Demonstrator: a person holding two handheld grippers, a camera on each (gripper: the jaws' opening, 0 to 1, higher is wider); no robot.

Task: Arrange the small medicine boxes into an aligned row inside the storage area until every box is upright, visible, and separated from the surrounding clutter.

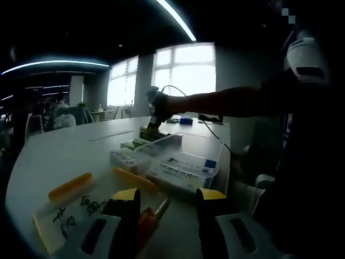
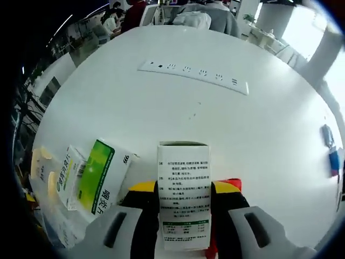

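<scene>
Above the table (image 2: 226,124), clamped in the right hand-held gripper (image 2: 184,195), a white medicine box (image 2: 183,189), long axis along the jaws, green-and-white boxes (image 2: 99,178) lying just left; left hand-held gripper (image 1: 164,202) wide, empty.

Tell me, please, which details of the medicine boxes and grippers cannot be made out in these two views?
- Left gripper view: dim and backlit by the windows; labels on the white medicine boxes by the clear plastic storage bin are unreadable.
- Left gripper view: the right gripper is too small and dark to show its jaws.
- Right gripper view: the held white printed box is cut off by the bottom edge.
- Right gripper view: the green-and-white box has its lower end hidden by the gripper.
</scene>
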